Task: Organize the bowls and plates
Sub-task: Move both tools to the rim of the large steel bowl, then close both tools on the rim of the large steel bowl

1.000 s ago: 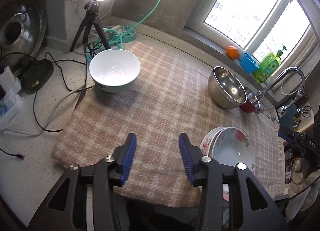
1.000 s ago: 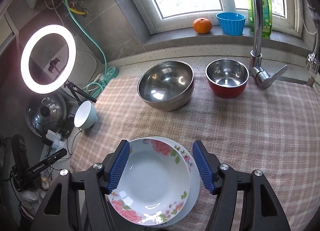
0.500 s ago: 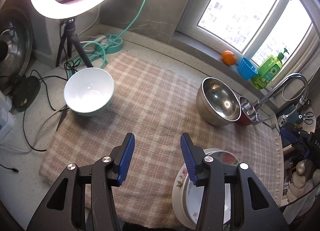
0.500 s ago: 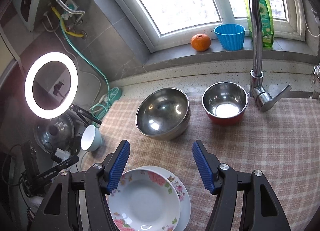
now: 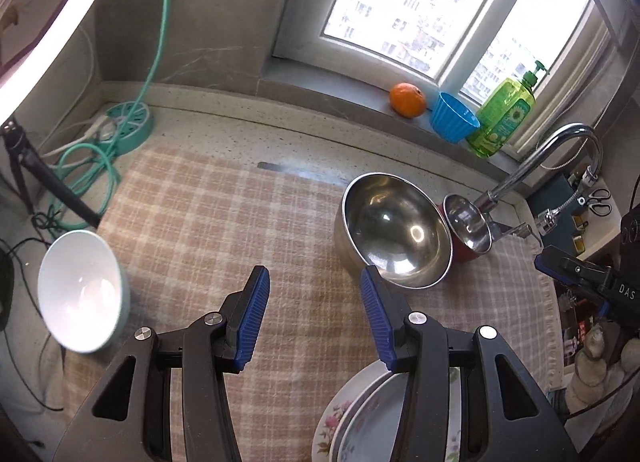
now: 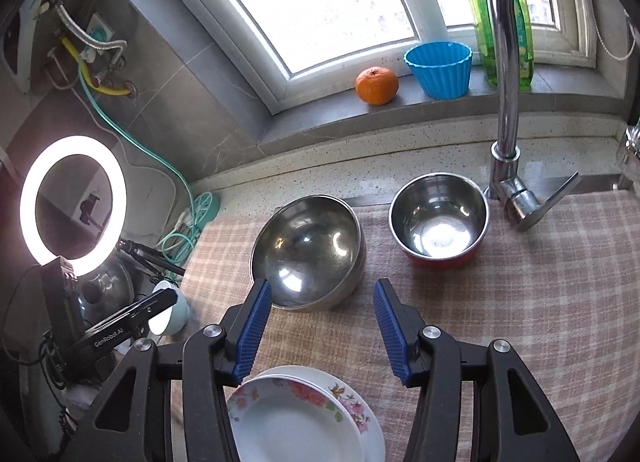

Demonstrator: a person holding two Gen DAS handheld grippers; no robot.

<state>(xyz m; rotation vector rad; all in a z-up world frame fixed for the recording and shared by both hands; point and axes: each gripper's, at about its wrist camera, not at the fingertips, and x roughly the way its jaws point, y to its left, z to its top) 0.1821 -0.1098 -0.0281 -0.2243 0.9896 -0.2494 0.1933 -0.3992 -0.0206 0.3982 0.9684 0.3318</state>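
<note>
A stack of floral plates (image 6: 296, 414) lies at the checked cloth's near edge, under my right gripper (image 6: 320, 294). Its jaws are closing with nothing between them, just short of the large steel bowl (image 6: 308, 250). A smaller steel bowl with a red outside (image 6: 440, 217) stands beside it by the tap. My left gripper (image 5: 312, 282) hangs open and empty over the checked cloth (image 5: 208, 221). From it the large steel bowl (image 5: 394, 229) is ahead to the right and a white bowl with a pale teal outside (image 5: 80, 294) sits at the left. The floral plates (image 5: 360, 422) show partly behind its right finger.
A tap (image 6: 504, 101) rises at the back right. On the windowsill stand an orange (image 6: 376, 85), a blue cup (image 6: 440, 69) and a green soap bottle (image 6: 484, 21). A ring light (image 6: 72, 201) on a tripod, a green hose (image 5: 88, 165) and cables crowd the left side.
Both grippers moved forward toward the window, so the plates slid to the bottom of both views. The white bowl drifted to the left wrist view's left edge. The right jaws have narrowed.
</note>
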